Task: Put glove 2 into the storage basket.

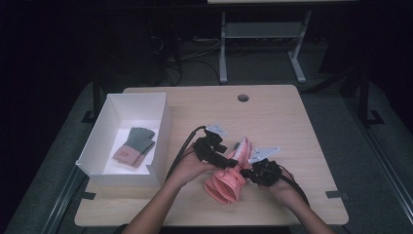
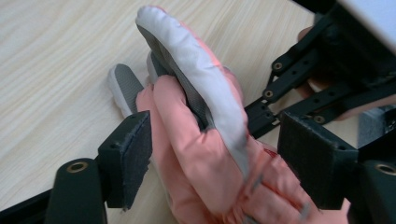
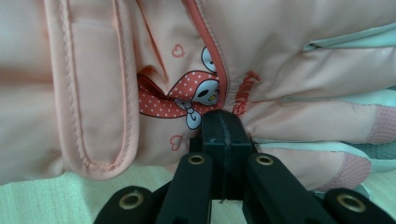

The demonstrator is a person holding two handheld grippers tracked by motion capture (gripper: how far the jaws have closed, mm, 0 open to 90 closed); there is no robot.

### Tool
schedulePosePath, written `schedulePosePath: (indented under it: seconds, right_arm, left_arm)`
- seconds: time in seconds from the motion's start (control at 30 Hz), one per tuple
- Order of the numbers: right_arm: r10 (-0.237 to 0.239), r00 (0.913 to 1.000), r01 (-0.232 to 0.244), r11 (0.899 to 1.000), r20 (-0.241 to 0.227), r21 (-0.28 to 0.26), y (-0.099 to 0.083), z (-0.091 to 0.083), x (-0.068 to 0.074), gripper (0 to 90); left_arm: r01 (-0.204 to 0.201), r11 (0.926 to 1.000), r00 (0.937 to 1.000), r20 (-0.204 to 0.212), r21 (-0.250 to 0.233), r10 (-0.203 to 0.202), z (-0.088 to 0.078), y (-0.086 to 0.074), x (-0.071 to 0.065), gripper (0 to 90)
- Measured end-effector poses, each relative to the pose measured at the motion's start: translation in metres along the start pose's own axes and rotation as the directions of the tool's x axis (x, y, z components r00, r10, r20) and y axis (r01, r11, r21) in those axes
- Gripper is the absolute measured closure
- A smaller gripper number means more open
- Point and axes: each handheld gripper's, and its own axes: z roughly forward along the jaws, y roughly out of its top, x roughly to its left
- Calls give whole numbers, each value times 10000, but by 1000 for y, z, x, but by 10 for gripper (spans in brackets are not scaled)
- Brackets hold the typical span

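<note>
Peach-pink padded nylon ski glove (image 1: 228, 181) lies near the desk's front edge, between both hands. Right hand-held gripper (image 1: 246, 171) is clenched on a pinch of its fabric by the cartoon print, likely to anchor it. Left hand-held gripper (image 1: 233, 164): jaws spread, pads off the cloth, glove fingers between them, so released. Glove shell is smooth and puffy, with stitched seams, grey textured palm patches and white piping. Pale wood-grain desk (image 1: 272, 114) is flat and matte. Farther left, a white rectangular cardboard box (image 1: 95, 141) holds a grey-and-pink knit glove (image 1: 135, 146), probably sorted there already.
</note>
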Motion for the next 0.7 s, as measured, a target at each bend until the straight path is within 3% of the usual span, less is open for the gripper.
schedulePosePath:
  seconds: [0.17, 0.37, 0.43, 0.7]
  right_arm:
    - [27, 10000, -27, 10000, 25, -63, -1, 0, 1, 900]
    - [9, 10000, -9, 10000, 78, -40, -2, 1, 1, 900]
    - [69, 10000, -68, 10000, 69, -61, -2, 1, 2, 900]
    - [1, 10000, -1, 10000, 89, -49, -2, 2, 2, 900]
  left_arm:
    - [206, 9987, 9997, 123, 476, -212, 17, -7, 8, 237]
    - [814, 9930, 9951, 492, 851, -858, 29, -16, 19, 183]
    - [1104, 9891, 9904, 724, 975, -1176, 32, -19, 22, 174]
    - [1612, 9757, 9768, 1169, 1486, -1792, 42, -24, 28, 146]
